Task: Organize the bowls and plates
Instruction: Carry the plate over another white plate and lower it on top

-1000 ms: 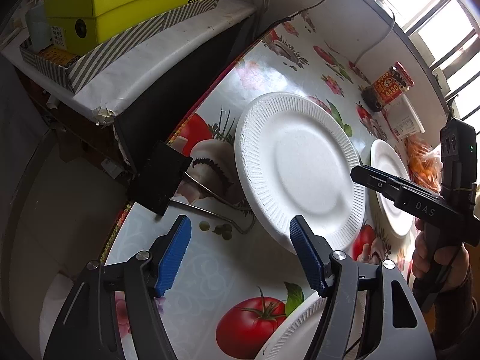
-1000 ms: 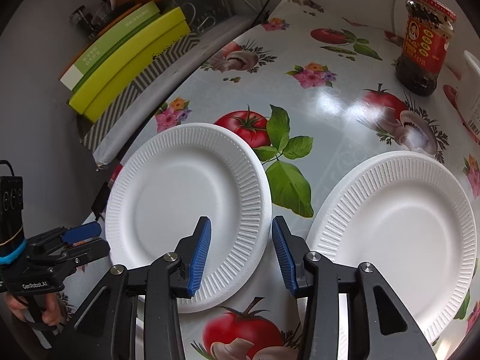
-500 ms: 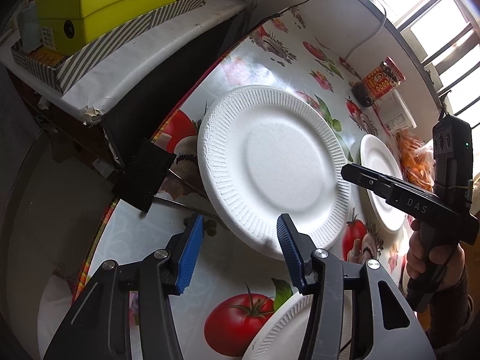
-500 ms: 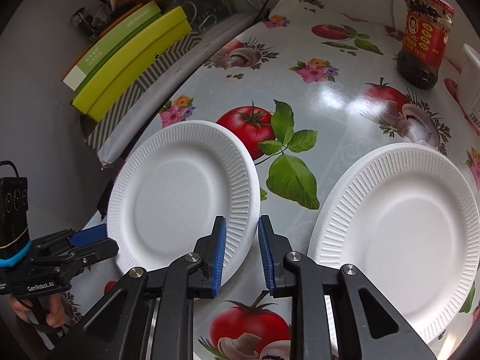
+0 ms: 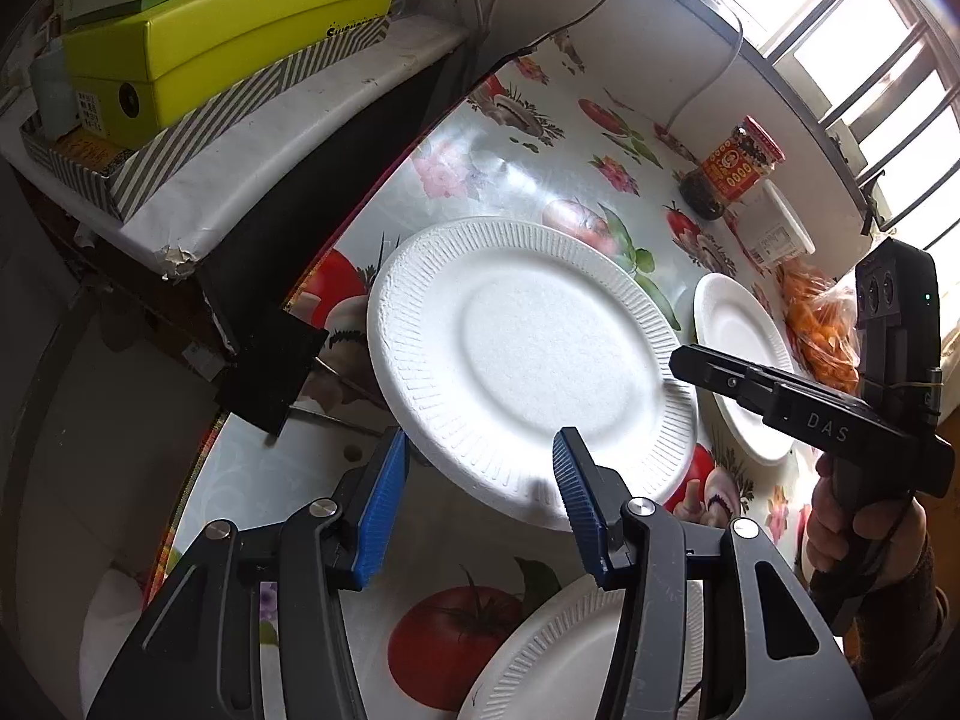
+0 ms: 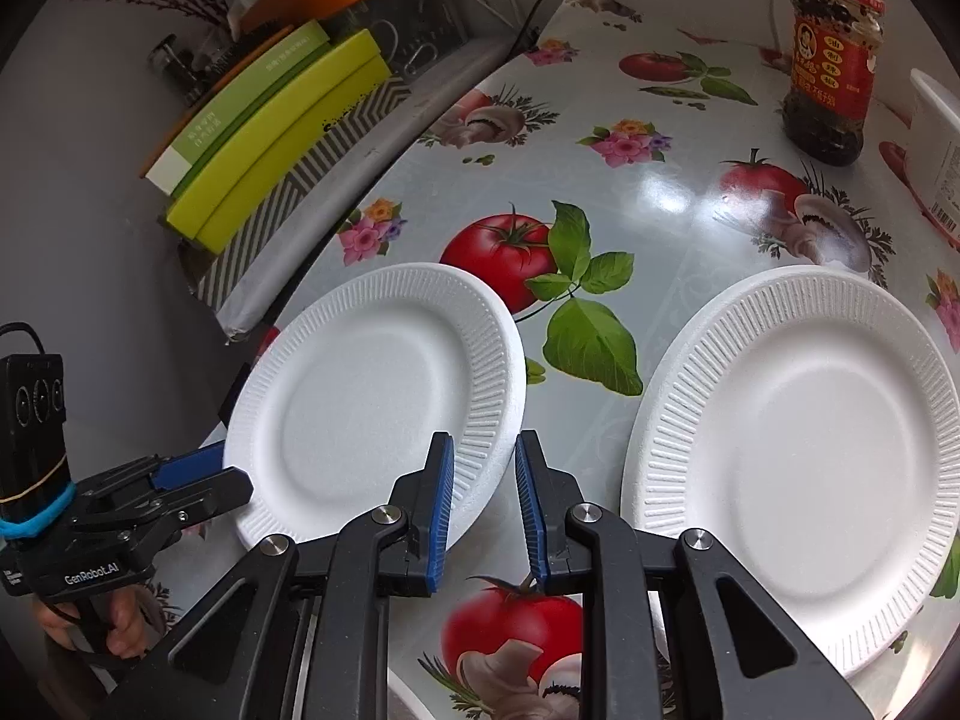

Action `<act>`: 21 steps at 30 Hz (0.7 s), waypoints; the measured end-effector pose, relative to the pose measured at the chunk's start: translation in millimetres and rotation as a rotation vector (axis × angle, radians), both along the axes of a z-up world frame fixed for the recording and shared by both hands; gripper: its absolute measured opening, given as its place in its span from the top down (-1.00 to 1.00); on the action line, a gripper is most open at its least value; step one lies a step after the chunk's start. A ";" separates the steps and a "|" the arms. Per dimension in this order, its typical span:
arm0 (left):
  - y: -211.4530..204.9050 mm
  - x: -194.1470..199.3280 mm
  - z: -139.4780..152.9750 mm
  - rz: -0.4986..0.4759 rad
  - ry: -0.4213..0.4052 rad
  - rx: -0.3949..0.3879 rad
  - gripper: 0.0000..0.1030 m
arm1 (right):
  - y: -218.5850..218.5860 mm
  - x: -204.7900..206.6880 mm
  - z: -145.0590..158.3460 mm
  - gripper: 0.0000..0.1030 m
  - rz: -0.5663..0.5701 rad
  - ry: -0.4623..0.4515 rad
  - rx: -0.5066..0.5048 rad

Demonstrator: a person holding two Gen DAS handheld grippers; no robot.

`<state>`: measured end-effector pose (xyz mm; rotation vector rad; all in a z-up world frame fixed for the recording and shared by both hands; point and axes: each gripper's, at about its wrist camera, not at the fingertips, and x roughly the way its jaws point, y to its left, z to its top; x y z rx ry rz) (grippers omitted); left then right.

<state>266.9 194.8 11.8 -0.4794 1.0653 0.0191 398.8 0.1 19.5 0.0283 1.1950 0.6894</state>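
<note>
A white foam plate [image 5: 528, 360] [image 6: 372, 396] sits tilted on the tomato-print table [image 6: 630, 210], its rim raised on the side nearest my right gripper. My left gripper [image 5: 480, 480] is shut on its near-left rim, one blue pad at the edge and the other over the ribbed rim. In the right wrist view the left gripper [image 6: 210, 474] grips that rim from the left. My right gripper [image 6: 483, 492] is shut on the opposite rim, which passes between its pads. A second plate [image 6: 798, 468] [image 5: 738, 360] lies flat to the right. A third plate [image 5: 558, 660] lies under my left gripper.
A chilli sauce jar [image 6: 831, 60] and a white tub [image 6: 936, 144] stand at the table's far right, with an orange snack bag [image 5: 816, 324] nearby. Yellow-green boxes [image 5: 228, 42] fill a shelf past the table's left edge. A black clip [image 5: 264, 372] hangs there.
Both grippers narrowed their jaws onto the left plate's rim. The plate's near edge has come up, so it looks shorter and tilted.
</note>
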 end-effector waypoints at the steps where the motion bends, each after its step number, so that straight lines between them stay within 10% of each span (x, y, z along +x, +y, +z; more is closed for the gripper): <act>1: -1.3 -1.0 1.6 -0.002 -0.005 0.004 0.01 | -1.2 -2.0 2.1 0.60 0.000 -0.004 0.003; 21: -32.6 -50.5 38.3 -0.058 -0.093 0.067 0.01 | -39.6 -67.2 43.3 0.60 -0.014 -0.072 0.065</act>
